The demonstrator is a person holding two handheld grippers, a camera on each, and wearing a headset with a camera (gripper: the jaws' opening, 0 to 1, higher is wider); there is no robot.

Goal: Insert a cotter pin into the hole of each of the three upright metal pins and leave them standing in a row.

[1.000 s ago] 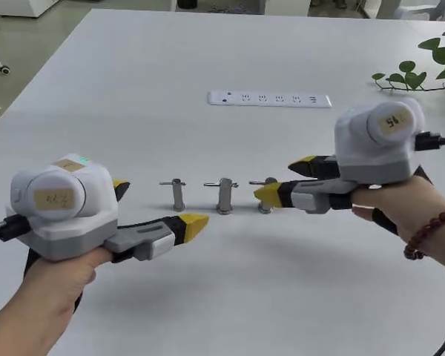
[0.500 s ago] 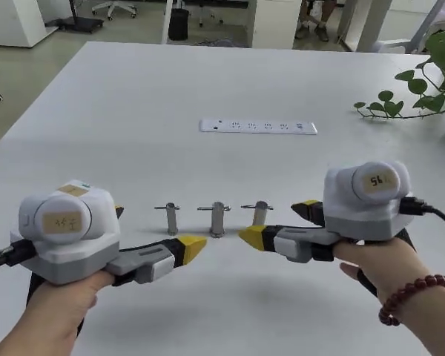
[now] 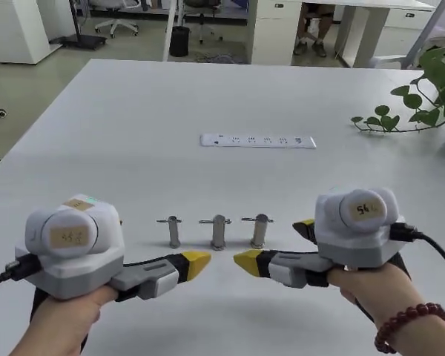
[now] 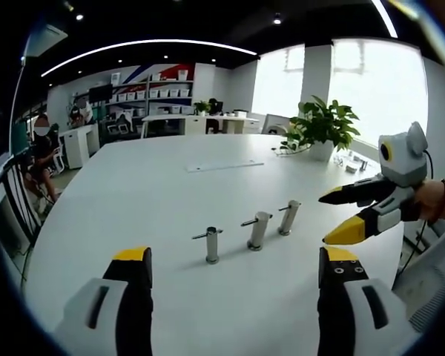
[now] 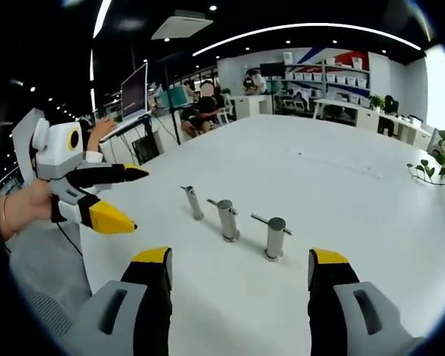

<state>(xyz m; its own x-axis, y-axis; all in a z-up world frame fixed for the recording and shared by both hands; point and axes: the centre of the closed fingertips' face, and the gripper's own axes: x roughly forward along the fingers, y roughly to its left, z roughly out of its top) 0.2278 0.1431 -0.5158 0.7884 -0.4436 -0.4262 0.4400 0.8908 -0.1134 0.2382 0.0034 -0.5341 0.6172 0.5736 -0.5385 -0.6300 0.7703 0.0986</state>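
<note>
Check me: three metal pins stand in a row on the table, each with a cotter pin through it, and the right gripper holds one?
Not quite: the right gripper holds nothing; the right gripper view shows its jaws open, short of the metal pins. Row, table and cotter pins are right.

Three metal pins (image 3: 218, 233) standing, three cotter pins (image 3: 208, 222), one through each, two grippers up, left gripper (image 4: 233, 259) and right gripper (image 5: 239, 258), just the one power strip (image 3: 257, 141), one leafy plant (image 3: 423, 104), one white table (image 3: 133, 133)
</note>
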